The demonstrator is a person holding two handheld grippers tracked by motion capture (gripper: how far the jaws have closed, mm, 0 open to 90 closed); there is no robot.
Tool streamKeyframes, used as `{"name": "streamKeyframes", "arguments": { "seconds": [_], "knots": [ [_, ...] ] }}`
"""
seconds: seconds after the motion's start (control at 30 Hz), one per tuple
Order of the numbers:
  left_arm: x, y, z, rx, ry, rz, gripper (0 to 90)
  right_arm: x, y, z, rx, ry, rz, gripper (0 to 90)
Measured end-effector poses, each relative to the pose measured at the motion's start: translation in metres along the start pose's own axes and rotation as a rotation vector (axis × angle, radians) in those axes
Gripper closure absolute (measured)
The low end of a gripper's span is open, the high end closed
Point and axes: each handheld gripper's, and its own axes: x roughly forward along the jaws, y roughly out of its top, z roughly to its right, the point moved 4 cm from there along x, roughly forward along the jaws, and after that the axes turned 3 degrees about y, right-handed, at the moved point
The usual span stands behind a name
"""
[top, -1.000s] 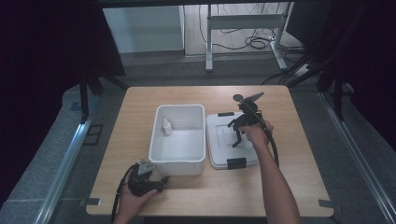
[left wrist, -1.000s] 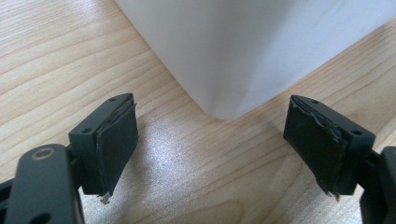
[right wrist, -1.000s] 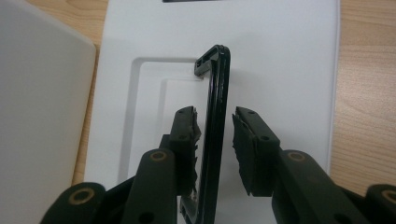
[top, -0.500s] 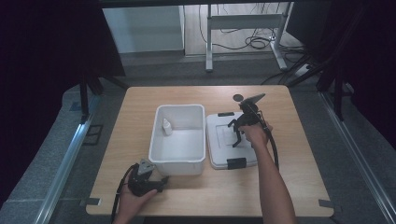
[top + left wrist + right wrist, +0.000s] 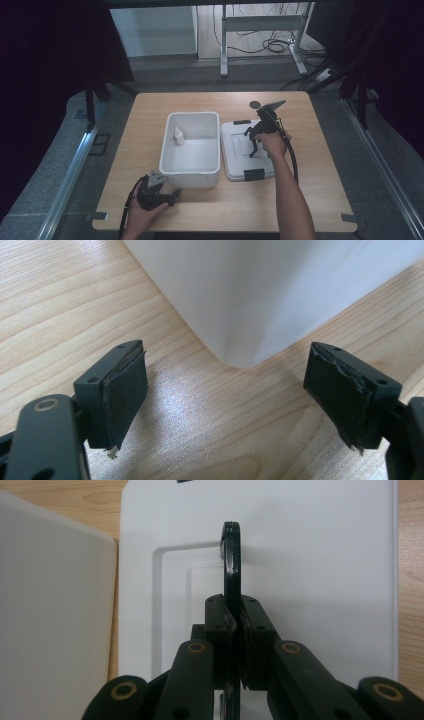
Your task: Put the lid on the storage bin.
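Two pads of the right tool (image 5: 232,645) clamp the lid's (image 5: 320,555) black handle (image 5: 230,565), upright, its long axis running straight ahead.

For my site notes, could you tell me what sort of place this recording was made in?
Probably a lab or workshop set up for recording, not a home: a lone wooden table enclosed by dark curtains, loose cables on the floor behind, and metal rails alongside.

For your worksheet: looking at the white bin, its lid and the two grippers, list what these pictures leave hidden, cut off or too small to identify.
- Lid handle: its lower part is hidden between the right gripper jaws, right gripper view.
- White bin: cut off by the top edge, left gripper view.
- Small white bottle in the bin: too small to identify, high view.
- Lid: partly covered by the hand and gripper, high view.
- Left gripper: its jaws are too small to judge, high view.
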Motion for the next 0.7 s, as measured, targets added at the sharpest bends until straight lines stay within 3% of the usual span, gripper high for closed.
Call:
{"name": "streamKeyframes", "arguments": {
  "seconds": [0.7],
  "knots": [
    [0.000,0.000,0.000,-0.003,0.001,0.002,17.5,-0.047,0.010,-0.022,-0.042,0.024,0.057,84.9]
  ]
}}
